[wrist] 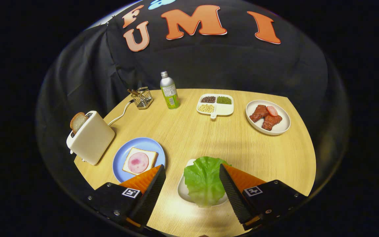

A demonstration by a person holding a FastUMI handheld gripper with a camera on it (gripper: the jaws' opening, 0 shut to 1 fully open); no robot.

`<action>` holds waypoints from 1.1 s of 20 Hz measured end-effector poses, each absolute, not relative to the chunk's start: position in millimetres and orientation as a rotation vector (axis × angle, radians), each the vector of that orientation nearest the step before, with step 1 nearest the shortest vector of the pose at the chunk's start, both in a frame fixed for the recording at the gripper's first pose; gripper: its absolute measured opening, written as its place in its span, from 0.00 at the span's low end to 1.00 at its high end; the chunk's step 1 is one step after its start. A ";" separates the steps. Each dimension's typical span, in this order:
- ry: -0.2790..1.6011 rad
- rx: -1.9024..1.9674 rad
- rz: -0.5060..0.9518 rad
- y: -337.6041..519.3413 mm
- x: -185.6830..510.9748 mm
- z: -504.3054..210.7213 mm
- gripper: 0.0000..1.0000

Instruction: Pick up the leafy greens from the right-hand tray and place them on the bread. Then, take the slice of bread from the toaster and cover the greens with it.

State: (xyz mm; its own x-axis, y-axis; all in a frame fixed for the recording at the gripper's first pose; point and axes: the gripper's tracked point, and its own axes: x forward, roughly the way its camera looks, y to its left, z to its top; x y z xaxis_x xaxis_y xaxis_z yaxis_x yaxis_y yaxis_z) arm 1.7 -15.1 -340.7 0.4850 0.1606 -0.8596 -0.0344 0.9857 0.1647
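Light wood-grain desk with a curved far edge, spreading out ahead of the fingers. Black cloth wall hung in folds behind it, draped down past the desk's far edge. Bright light pooled on the desk near the fingers.

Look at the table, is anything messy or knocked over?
Nothing stands out. The lettuce leaf lies on its white tray between the open gripper's fingers. The toaster, bottle and plates sit upright, nothing spilled.
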 end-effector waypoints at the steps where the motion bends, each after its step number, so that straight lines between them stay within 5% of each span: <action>1: 1.081 0.128 0.123 -15.1 -0.1 -348.0 0.98; 22: 1.376 0.019 0.105 -29.2 -27.9 -451.7 0.92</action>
State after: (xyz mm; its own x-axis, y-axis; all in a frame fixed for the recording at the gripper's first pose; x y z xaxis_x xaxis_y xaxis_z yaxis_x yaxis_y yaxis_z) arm -27.9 -29.2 -451.7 0.1896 0.0862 -0.9781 -0.0635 0.9951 0.0754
